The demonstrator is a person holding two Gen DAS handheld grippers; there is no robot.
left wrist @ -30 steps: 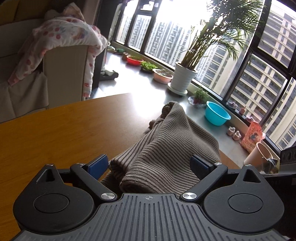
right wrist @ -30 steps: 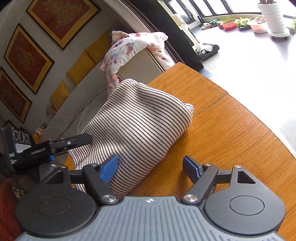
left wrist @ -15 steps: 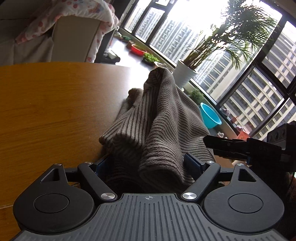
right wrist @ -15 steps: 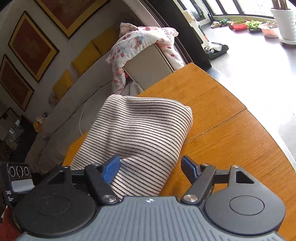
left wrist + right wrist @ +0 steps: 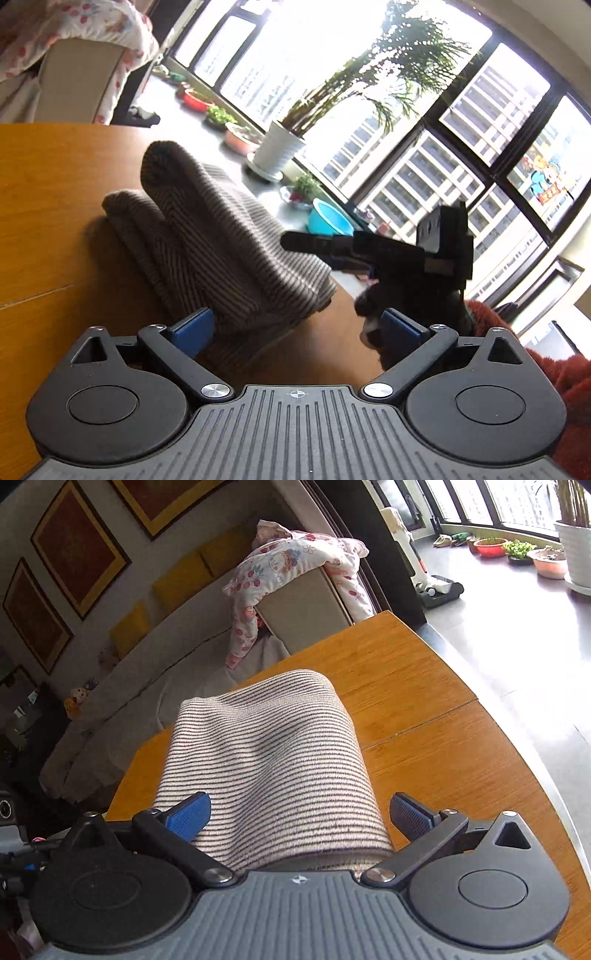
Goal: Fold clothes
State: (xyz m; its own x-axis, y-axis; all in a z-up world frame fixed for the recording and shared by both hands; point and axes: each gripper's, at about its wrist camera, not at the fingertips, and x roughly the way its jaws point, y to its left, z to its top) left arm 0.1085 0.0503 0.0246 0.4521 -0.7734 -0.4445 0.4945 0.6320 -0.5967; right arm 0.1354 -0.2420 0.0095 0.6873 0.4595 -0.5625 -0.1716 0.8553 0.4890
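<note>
A brown-and-cream striped knit garment point(image 5: 221, 240) lies folded in thick layers on the wooden table point(image 5: 55, 221). My left gripper point(image 5: 297, 328) is open at its near edge, with the left pad point(image 5: 194, 328) against the cloth and the right pad clear of it. My right gripper point(image 5: 295, 242) hovers side-on just right of the garment. In the right wrist view the garment point(image 5: 273, 753) runs between and under the wide-apart fingers of the right gripper point(image 5: 300, 815), which is open. A red fuzzy sleeve point(image 5: 561, 362) shows behind the right gripper.
The table's curved edge point(image 5: 524, 738) runs close on the right. Beyond the table stand a beige sofa with a floral blanket point(image 5: 295, 565) and yellow cushions. A potted palm point(image 5: 277, 151), a blue basin point(image 5: 328, 221) and bowls line the window floor.
The garment's raised peak has come down and it now lies in a flatter fold. My left gripper's fingers have spread off the cloth. The right gripper has moved in over the garment.
</note>
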